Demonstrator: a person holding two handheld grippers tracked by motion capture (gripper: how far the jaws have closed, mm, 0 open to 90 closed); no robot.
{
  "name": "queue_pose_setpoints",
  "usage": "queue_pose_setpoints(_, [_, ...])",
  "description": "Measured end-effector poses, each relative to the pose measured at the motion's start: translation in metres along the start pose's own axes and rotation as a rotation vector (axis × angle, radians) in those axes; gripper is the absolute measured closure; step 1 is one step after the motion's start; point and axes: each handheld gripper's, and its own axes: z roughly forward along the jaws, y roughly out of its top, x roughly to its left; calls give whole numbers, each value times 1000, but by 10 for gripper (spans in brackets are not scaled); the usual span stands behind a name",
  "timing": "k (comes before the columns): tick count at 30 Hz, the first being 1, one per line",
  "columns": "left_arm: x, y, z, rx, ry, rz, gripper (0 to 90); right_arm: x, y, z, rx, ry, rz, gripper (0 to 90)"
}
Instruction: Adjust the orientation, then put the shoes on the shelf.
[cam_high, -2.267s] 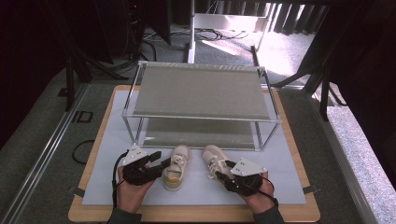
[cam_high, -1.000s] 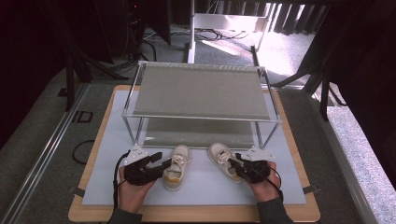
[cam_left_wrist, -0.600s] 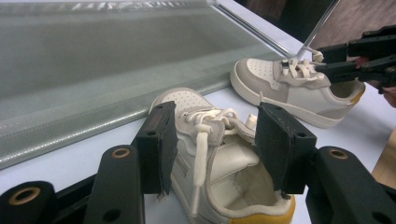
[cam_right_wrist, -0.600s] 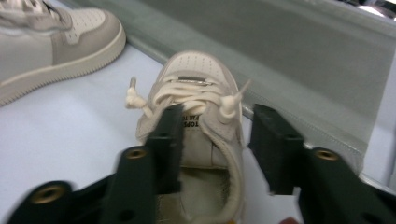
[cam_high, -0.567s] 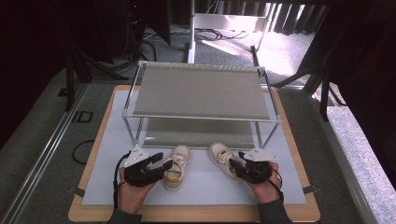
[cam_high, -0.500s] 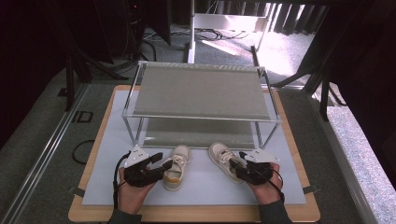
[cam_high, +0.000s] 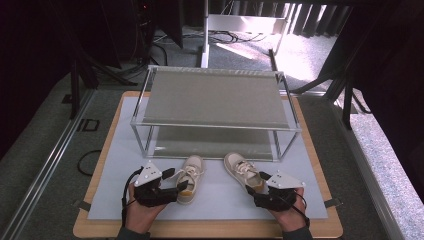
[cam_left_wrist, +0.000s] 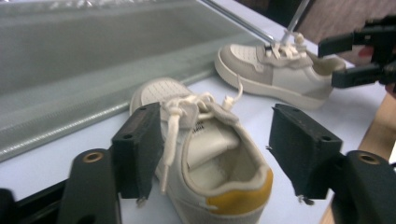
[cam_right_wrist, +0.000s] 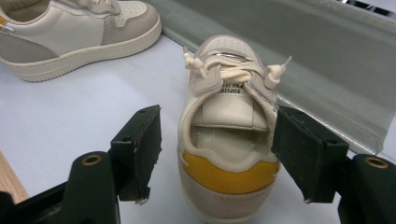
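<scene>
**Both grippers loosened around a pair of small sneakers**

Two cream sneakers stand side by side on the counter (cam_high: 115, 200), toes towards the low shelf rack (cam_high: 215, 100), heels facing the person, probably so that each can be taken from behind. The left gripper (cam_high: 176, 184) straddles the heel of the left sneaker (cam_high: 190, 172); its jaws have just been opening and stand spread, the pads clear of the sides. The right gripper (cam_high: 256, 189) is likewise spread about the heel of the right sneaker (cam_high: 242, 170), its jaws just opened, neither pad pressing. Each heel carries a yellow tab. The tongue label of the right sneaker bears small print, seemingly upside down and too fine to read.
</scene>
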Motion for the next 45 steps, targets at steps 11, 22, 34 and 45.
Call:
queue_pose_setpoints(11, [-1, -6, 3, 30, -14, 22, 242, -3, -6, -4, -21, -33, -1, 317])
queue_pose_setpoints(22, [2, -16, 5, 49, -30, 15, 148, -5, -12, 4, 8, -8, 17, 306])
queue_pose_setpoints(34, [-2, -28, 12, 57, -25, 46, 140, -5, -14, 8, 22, -7, 16, 304])
queue_pose_setpoints(45, [-6, -30, 25, 102, 17, 58, 139, -5, -13, 11, 21, -4, 12, 300])
